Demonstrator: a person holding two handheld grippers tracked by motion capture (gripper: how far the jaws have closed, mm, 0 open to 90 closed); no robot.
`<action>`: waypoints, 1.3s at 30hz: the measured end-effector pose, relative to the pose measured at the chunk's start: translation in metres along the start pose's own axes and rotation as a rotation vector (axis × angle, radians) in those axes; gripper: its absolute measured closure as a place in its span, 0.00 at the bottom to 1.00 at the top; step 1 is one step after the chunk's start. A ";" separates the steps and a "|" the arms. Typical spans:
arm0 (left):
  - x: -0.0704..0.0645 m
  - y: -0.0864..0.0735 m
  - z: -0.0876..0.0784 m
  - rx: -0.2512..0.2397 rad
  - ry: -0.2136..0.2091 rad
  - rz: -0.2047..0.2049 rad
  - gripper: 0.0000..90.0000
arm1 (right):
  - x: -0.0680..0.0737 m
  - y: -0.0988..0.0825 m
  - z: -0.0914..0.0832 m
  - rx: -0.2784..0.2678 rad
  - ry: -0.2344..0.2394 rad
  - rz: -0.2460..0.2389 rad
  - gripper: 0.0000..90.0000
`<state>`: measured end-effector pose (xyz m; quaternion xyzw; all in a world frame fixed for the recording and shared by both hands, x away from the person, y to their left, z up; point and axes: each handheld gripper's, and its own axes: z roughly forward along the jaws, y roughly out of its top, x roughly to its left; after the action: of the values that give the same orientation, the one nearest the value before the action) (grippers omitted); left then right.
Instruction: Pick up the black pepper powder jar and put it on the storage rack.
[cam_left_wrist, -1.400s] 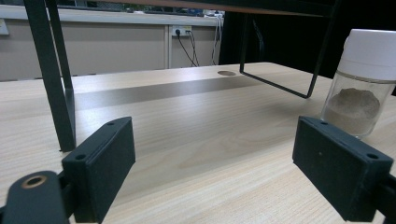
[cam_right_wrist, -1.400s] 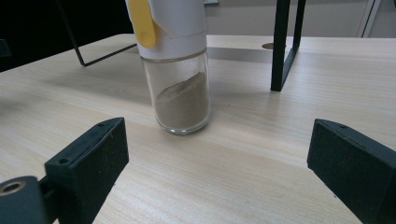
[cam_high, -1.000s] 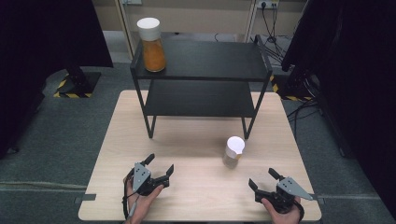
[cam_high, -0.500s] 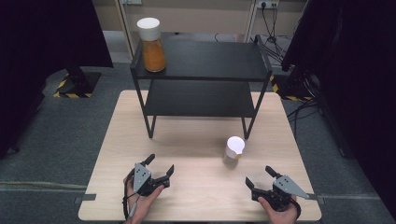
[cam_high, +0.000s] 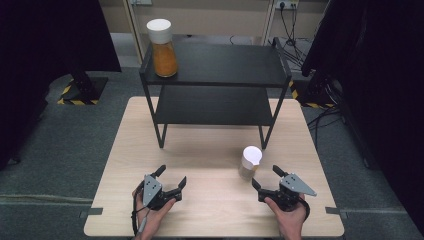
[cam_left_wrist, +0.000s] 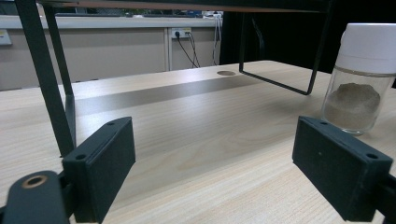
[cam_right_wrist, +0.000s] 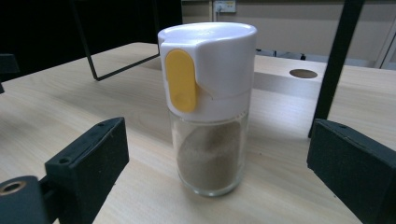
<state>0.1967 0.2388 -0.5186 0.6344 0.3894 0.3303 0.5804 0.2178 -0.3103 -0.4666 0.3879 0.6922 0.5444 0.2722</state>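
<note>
Tongs (cam_high: 265, 176) with flat black pads stand apart before a cylindrical glass shaker (cam_right_wrist: 208, 105), white-capped.

Your high view looked forward and down from above your side of the pale wooden table (cam_high: 210, 150), far enough to take in the whole black two-tier metal shelf (cam_high: 215, 65). Your left gripper view sat low at the tabletop, facing the shelf legs. Your right gripper view sat just as low, very near the small glass shaker with a white cap (cam_right_wrist: 208, 102). All three shared that shaker (cam_left_wrist: 359, 79) (cam_high: 250, 162), the table and the shelf
</note>
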 end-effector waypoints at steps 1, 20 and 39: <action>0.000 0.000 0.000 0.000 0.000 0.000 0.14 | 0.000 0.001 0.003 0.004 0.001 -0.002 0.07; -0.001 0.000 0.000 0.000 -0.003 0.004 0.14 | 0.002 0.021 0.048 0.057 0.003 -0.029 0.18; -0.002 0.000 0.000 0.001 -0.002 0.012 0.14 | 0.009 0.022 0.059 0.080 -0.023 -0.048 0.34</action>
<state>0.1957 0.2372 -0.5184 0.6374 0.3853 0.3328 0.5784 0.2656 -0.2687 -0.4605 0.3881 0.7194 0.5048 0.2775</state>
